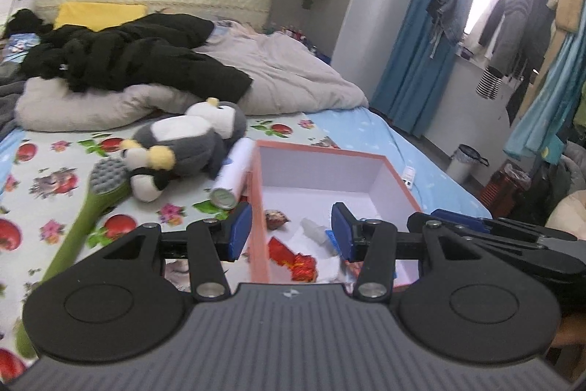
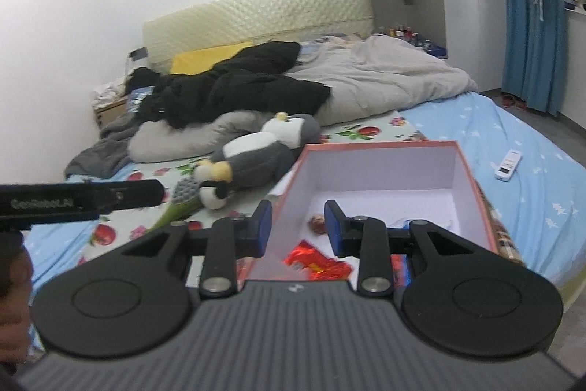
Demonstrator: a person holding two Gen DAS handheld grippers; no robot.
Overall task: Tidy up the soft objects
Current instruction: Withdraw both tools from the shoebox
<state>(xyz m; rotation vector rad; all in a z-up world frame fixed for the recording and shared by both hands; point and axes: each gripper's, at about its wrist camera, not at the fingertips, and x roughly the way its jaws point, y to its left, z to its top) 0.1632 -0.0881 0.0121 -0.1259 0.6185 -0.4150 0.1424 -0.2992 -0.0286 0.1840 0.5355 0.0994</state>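
The grey-and-white plush penguin (image 1: 183, 145) lies on its side on the bed (image 1: 55, 178), on the flowered sheet just left of the open pink box (image 1: 256, 207) and close against a white cylindrical bottle (image 1: 234, 171); a green long-handled brush (image 1: 95, 200) rests at its feet. The toy looks light, squashy and unbreakable, so it should give under pressure and sag if lifted by a limb; a pinch across the thick body or the neck seems the surest hold. Both grippers hover above the near end of the box, tilted downward. The left gripper (image 1: 291, 229) has its fingers spread with nothing between them, straddling the box's left wall. The right gripper (image 2: 298, 226) likewise holds nothing, its fingers parted a little less widely over the box's red wrappers (image 2: 315, 262).
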